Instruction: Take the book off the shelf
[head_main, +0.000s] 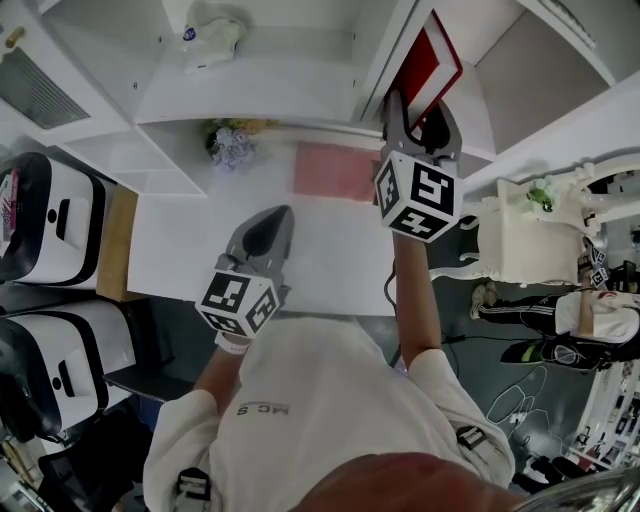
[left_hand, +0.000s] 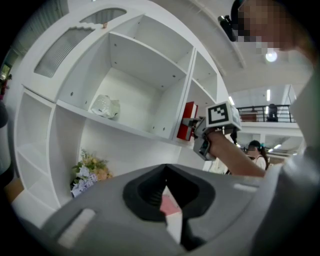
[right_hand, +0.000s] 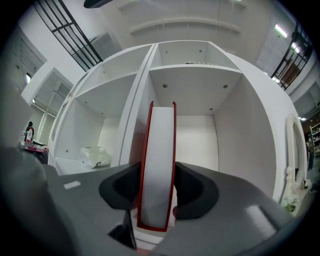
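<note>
A red-covered book (head_main: 428, 65) stands upright in a compartment of the white shelf unit (head_main: 250, 95), leaning a little. My right gripper (head_main: 420, 115) reaches into that compartment. In the right gripper view its pads press on both red covers of the book (right_hand: 157, 165), with the white page edge facing me. The left gripper view shows the same book (left_hand: 188, 120) held by the right gripper (left_hand: 192, 122). My left gripper (head_main: 275, 215) hangs low over the white tabletop (head_main: 200, 240), its jaws together and empty.
A pink mat (head_main: 335, 170) lies on the tabletop below the book's compartment. A flower bunch (head_main: 230, 145) sits at the shelf's foot and a white crumpled object (head_main: 210, 40) lies in the compartment to the left. White-and-black devices (head_main: 50, 230) stand left. White ornate furniture (head_main: 525, 235) stands right.
</note>
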